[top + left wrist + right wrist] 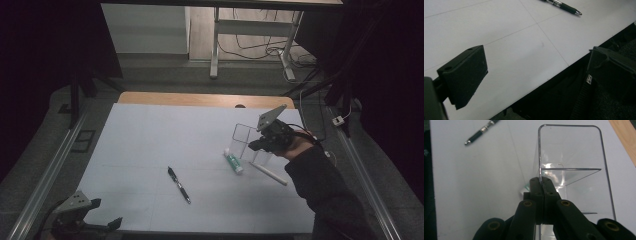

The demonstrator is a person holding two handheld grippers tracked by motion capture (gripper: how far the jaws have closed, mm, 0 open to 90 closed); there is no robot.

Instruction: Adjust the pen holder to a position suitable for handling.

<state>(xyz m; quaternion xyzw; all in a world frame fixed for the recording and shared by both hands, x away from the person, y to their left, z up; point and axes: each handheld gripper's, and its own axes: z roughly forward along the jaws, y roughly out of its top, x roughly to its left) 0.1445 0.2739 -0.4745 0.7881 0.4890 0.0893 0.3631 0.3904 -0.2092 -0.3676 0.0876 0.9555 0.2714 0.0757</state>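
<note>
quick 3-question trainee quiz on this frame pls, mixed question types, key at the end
1. True or false: the right gripper is clamped on a wall of the clear divided box.
2. Which item lies nearest the left gripper? A) black pen B) green-and-white tube C) white stick
3. Fill in: in the left gripper view, the left gripper's jaws stand ____ with nothing between them.

Key: 1 true; 2 A; 3 open
</note>
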